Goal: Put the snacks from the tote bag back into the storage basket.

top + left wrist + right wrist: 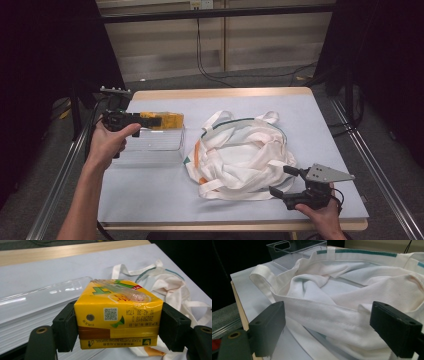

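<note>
A: Left claw [117,327] clamped on a yellow juice box [117,315], pads squeezing both sides, straw still taped to the top. Held up over the clear plastic bin [155,142] at the left of the tabletop [150,200], not resting on anything as far as the high view shows

B: So lifted out of the bin, or about to go in?

A: Can't say from a single moment. Judging by the white tote bag [240,155] lying crumpled in the middle of the tabletop, probably headed for the bag

B: And the right claw [286,181]?

A: Spread wide, nothing pinched. Parked right at the near edge of the bag, with the hem and a strap lying between the pads but not pressed

B: Bag open yet?

A: Not really. Mouth slumped and folded over itself, no clean gap to drop a box into

B: So how far along?

A: Early to middle, as a guess. Done: juice box gripped and off the surface. Left: grab the bag rim, lift it open, carry the box across, drop it in, let go
</note>
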Demonstrator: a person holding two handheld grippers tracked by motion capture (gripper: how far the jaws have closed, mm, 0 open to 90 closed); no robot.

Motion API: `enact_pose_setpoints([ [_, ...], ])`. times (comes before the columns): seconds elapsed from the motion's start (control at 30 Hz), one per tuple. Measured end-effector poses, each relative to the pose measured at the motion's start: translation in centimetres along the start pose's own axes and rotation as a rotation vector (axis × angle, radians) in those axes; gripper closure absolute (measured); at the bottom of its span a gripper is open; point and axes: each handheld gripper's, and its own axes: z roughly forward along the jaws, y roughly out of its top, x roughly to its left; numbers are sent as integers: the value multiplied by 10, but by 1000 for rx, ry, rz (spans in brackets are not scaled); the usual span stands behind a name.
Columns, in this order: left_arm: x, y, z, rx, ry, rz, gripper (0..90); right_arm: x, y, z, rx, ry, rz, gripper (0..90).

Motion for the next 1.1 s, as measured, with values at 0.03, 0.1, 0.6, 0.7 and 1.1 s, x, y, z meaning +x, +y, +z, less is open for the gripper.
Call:
enact_pose_setpoints([
  [0.03,2,1,0,1,5,-18,272,1,0,-1,0,-6,1,131],
  [0.1,6,3,1,16,31,-34,272,2,1,-1,2,-5,-2,131],
  [0.6,15,20,27,174,133,-74,272,3,1,-3,-6,-7,-4,132],
  [0.7,14,24,33,204,149,-74,272,4,2,-2,-4,-7,-9,131],
  [1.1,22,33,57,300,179,-95,273,5,2,-1,-1,-18,-11,133],
])
